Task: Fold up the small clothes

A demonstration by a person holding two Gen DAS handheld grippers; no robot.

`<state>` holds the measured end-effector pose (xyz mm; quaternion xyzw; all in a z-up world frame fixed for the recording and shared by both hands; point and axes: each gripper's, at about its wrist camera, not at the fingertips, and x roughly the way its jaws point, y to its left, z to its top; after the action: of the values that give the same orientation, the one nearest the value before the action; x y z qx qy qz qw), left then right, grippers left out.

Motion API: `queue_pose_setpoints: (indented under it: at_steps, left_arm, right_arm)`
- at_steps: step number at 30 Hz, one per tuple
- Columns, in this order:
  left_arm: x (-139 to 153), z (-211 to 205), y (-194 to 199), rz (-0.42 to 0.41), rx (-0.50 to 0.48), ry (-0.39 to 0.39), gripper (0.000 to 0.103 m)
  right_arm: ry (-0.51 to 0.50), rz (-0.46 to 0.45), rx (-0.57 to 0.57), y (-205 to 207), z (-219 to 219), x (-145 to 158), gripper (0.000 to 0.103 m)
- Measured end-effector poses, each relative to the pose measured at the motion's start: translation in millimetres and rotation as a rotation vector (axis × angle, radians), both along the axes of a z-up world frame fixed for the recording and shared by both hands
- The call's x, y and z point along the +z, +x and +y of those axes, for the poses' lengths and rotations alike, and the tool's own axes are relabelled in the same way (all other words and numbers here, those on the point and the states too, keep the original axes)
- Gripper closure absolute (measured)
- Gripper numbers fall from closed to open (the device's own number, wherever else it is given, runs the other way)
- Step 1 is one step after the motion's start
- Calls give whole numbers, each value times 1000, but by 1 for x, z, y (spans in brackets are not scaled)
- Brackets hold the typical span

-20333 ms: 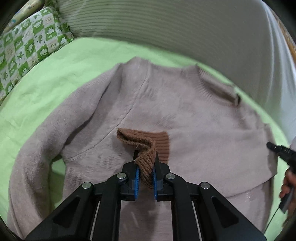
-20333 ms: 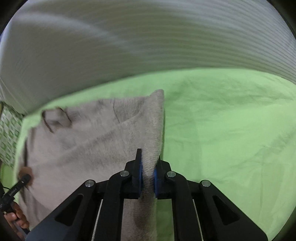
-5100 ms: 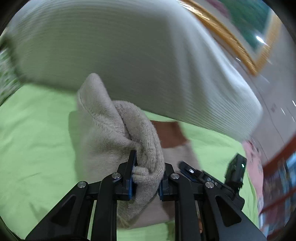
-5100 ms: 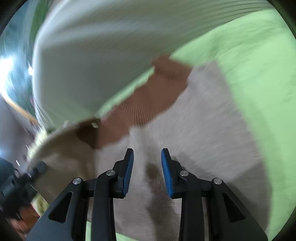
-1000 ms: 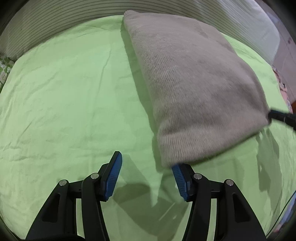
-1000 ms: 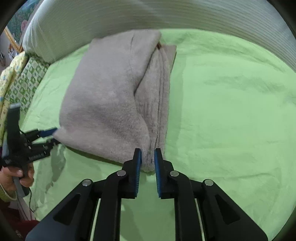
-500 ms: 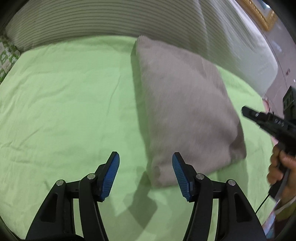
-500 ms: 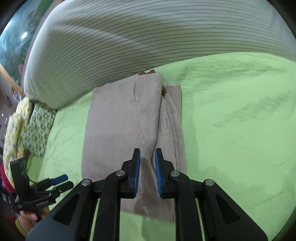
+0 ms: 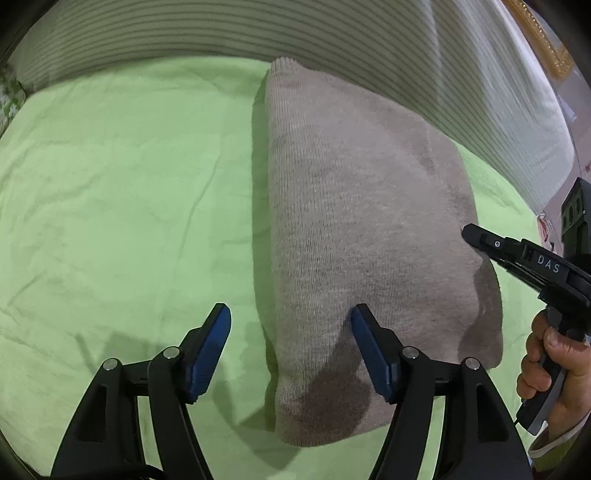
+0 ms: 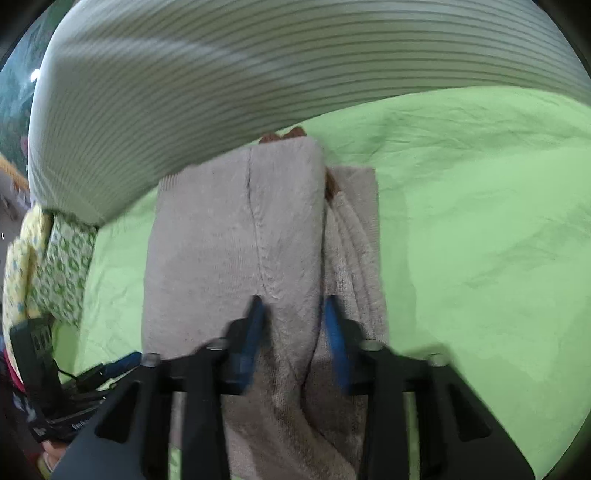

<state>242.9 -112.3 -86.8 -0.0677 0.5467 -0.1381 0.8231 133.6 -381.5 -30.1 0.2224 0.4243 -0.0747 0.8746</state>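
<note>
1. The sweater (image 9: 369, 221) lies folded into a thick oblong bundle on the green sheet (image 9: 129, 184) of a bed, its long side running away from both cameras
2. Its far end lies against a striped bolster (image 9: 258, 33) that runs along the back of the bed
3. In the right wrist view a bit of brown trim (image 10: 280, 136) shows at that far end, and narrower folded layers stick out along the bundle's right side
4. The left hand-held gripper (image 9: 289, 308) hangs over the bundle's near left corner with its jaws wide apart; they have just been opening
5. Its right blue pad (image 9: 373, 354) is over the knit and its left pad over bare sheet, so the bundle's left edge runs under the gap; nothing is pinched
6. The right hand-held gripper (image 10: 292, 300) is over the near end of the bundle, above its raised middle fold
7. Its fingers are blurred; they stand a narrow gap apart and clamp nothing
8. In the left wrist view that gripper points in from the right at the bundle's right edge, held in a hand (image 9: 554, 369); whether its tip touches the knit I cannot tell
9. A green-patterned pillow (image 10: 62, 269) sits at the left edge of the bed, apart from the sweater
</note>
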Motion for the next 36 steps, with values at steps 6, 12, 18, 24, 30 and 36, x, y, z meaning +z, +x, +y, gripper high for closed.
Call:
queue_pose_setpoints:
  at_steps: [6, 12, 18, 24, 30, 36]
  left_arm:
    - [-5, -4, -1, 12, -30, -9, 31]
    - [5, 7, 10, 18, -49, -35, 32]
    - [9, 33, 25, 36, 29, -106, 29]
    - [7, 37, 41, 45, 69, -137, 24]
    - [-1, 35, 48, 67, 62, -197, 22]
    - [-16, 26, 51, 95, 20, -237, 16]
  right_arm:
    - [-24, 6, -24, -8, -9, 0, 97]
    - [12, -30, -19, -10, -13, 2, 95]
    - [-68, -78, -34, -18, -5, 20, 64]
    - [-25, -63, -45, -8, -8, 2, 36]
    - [63, -38, -33, -13, -28, -30, 36]
    - [82, -51, -13, -14, -33, -33, 39]
